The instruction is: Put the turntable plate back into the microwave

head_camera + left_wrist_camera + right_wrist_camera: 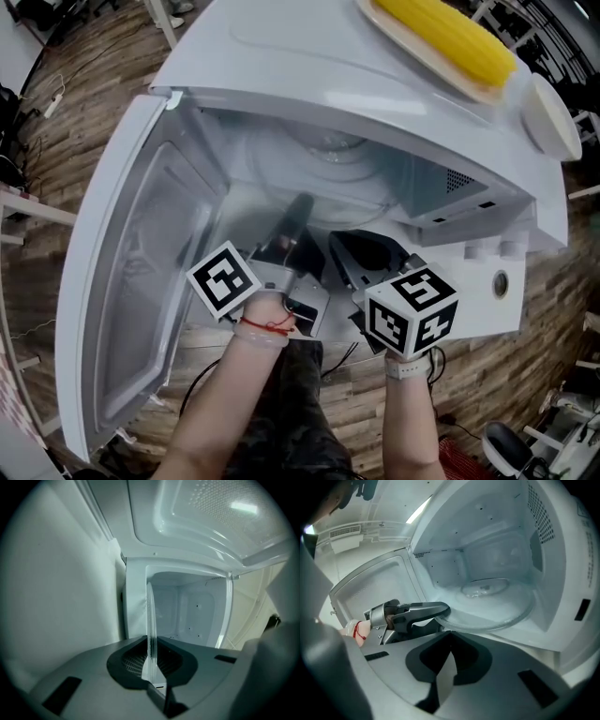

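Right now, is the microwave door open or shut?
Open. The door stands wide at left and the left gripper holds the turntable plate inside the cavity.

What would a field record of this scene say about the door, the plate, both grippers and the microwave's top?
Door: microwave door open
Plate: turntable plate, clear glass, inside the cavity
Left gripper: shut on the plate's rim
Right gripper: shut, empty, before the opening
On top: corn cob on a tray
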`<state>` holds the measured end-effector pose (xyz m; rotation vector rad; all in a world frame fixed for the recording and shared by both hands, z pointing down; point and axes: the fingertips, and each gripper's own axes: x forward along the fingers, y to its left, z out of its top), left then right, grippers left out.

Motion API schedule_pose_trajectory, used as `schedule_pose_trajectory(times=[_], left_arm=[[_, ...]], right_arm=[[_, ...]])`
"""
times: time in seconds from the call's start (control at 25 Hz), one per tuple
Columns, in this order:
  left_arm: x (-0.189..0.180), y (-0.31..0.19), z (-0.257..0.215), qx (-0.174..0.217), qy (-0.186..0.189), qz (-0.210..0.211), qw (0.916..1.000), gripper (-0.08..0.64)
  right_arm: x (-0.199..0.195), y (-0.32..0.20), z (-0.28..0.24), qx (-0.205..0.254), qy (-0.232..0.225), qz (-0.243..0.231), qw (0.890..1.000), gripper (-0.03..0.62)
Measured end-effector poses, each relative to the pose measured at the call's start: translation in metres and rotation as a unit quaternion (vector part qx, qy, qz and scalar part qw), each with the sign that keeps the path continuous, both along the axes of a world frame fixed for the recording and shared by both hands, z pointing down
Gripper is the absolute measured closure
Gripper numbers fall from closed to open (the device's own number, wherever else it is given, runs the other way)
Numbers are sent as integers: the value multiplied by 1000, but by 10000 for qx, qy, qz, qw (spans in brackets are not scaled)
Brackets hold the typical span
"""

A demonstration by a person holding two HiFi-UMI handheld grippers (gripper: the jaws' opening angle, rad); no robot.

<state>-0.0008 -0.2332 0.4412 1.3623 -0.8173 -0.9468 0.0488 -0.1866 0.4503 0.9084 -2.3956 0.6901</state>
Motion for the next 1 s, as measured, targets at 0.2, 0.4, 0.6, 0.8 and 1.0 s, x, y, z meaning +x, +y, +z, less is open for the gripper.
schedule_pose_trajectory(times=[0.2, 0.4, 0.6, 0.8, 1.0], left_arm=[[8, 5, -5, 26, -28, 169, 9998, 526], [21, 23, -5, -82, -389, 607, 9974, 525], [23, 35, -3, 20, -1684, 1286, 9773, 525], [23, 31, -3, 418, -3621, 1777, 9141, 526], [24, 29, 0, 525, -4465, 1932, 8721, 526]], right_arm=[[6, -7, 2, -86, 19, 236, 9997, 572], [10, -12, 3, -216, -11, 337, 9992, 572], [9, -19, 3, -343, -140, 413, 9985, 572], [6, -25, 3, -459, -235, 425, 9978, 572], [5, -24, 4, -579, -287, 403, 9971, 572]])
